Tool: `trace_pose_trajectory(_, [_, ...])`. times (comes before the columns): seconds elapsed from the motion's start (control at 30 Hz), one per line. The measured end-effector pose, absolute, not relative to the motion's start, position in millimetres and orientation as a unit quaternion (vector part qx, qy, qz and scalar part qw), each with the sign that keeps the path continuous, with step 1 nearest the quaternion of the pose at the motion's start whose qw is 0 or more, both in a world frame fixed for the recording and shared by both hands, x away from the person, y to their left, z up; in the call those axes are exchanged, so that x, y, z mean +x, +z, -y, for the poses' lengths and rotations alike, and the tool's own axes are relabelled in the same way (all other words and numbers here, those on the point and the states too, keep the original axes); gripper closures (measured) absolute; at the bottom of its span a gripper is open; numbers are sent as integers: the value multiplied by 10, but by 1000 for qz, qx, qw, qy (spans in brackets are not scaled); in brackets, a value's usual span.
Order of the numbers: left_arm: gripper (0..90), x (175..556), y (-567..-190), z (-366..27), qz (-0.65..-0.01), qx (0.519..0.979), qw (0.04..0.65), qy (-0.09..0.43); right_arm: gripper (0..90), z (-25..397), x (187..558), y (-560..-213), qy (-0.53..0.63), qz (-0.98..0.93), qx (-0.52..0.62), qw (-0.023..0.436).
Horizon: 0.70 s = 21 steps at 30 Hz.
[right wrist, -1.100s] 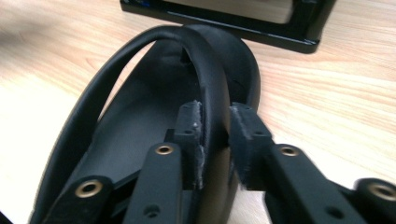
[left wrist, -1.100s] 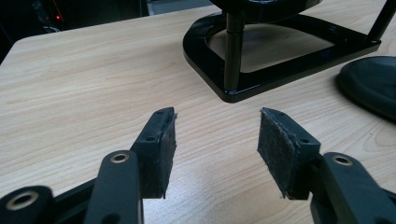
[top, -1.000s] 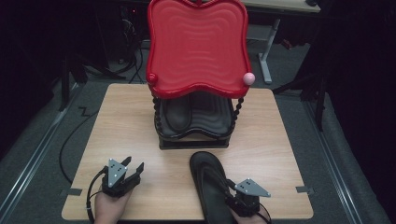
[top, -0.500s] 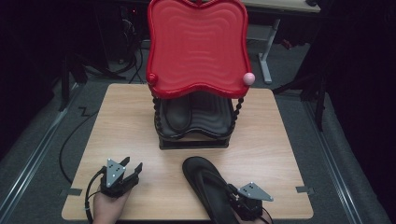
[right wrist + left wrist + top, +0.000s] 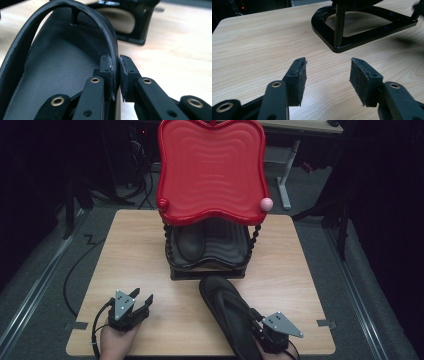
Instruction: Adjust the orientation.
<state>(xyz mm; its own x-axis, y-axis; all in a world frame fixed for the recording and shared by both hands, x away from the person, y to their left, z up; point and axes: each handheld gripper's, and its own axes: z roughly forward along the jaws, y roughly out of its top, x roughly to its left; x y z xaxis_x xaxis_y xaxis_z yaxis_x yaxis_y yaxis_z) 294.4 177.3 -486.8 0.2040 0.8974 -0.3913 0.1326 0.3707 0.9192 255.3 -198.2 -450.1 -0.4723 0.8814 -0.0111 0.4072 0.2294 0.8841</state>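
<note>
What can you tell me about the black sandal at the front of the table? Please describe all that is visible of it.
The black sandal is a flip-flop with a finely grained footbed and a smooth Y-shaped strap that looks like leather or rubber. It lies at the front of the wooden table, toe toward the black base of the rack. The right gripper pinches one strap branch between its jaws. Whether the sole rests fully on the table cannot be told.

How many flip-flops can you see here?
2. One black flip-flop lies on the table near the front edge, its strap pinched by the right gripper. A second sits on the rack's lower black tray, partly hidden under the red tray; more may hide there.
</note>
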Motion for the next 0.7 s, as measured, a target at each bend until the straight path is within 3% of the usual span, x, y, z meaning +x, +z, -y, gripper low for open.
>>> trace_pose_trajectory(0.4, [473, 2943, -4880, -1747, -551, 471, 618, 305, 815, 1973, 2951, -3928, 469, -683, 438, 350])
trace_pose_trajectory(0.7, [473, 2937, -4874, -1770, -552, 470, 620, 301, 812, 1574, 3493, -3844, 458, -653, 445, 407])
